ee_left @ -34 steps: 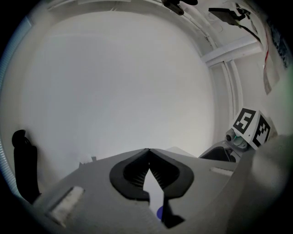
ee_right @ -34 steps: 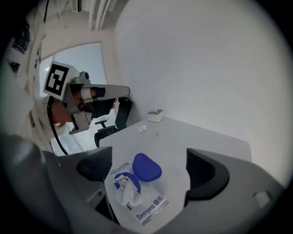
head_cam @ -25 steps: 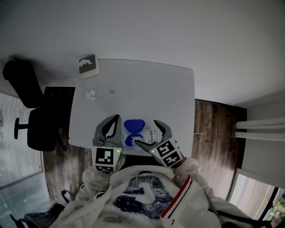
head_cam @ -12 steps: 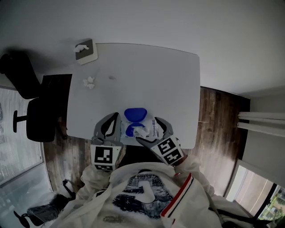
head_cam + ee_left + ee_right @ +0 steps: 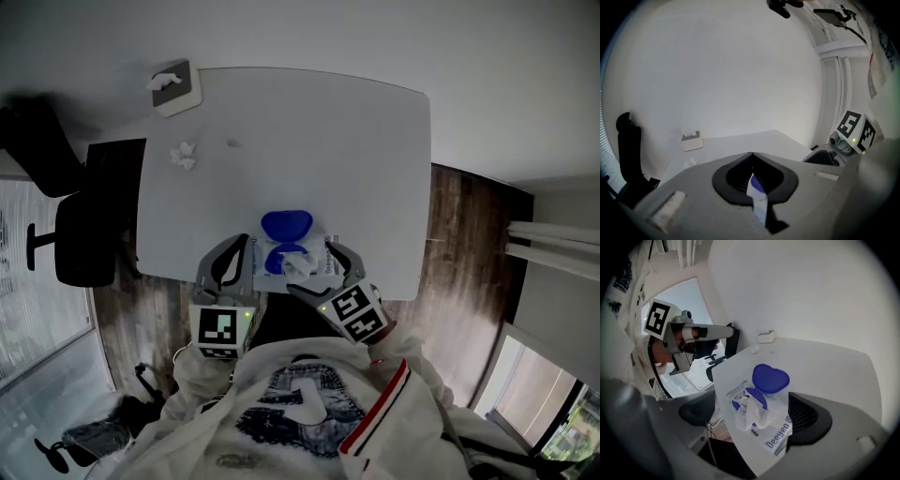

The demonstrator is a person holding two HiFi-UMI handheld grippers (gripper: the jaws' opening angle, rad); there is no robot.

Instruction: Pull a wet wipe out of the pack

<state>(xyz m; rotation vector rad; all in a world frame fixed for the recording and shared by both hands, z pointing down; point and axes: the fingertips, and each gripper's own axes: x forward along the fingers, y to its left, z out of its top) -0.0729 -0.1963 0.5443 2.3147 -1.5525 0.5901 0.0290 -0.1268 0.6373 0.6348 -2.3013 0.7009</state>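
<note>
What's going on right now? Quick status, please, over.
Left gripper shut on the pack edge. Right gripper open, wipe between its jaws, not yet gripped. Blue lid flipped open. Nothing blocks the wipe.

At table's (image 5: pixel 356 141) near edge sits pack (image 5: pixel 314 261), tissue holder (image 5: pixel 174 86) far left

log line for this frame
phase: pre-grasp | left gripper: jaws together, pack sliver between | right gripper: open, straddling pack | wipe: sticking out, ungripped | lid: open

White table (image 5: pixel 319 131), tissue box (image 5: pixel 174 86) at its far corner, crumpled tissue (image 5: pixel 183 157) nearby, black office chair (image 5: pixel 70 246), wooden floor (image 5: pixel 469 244).
</note>
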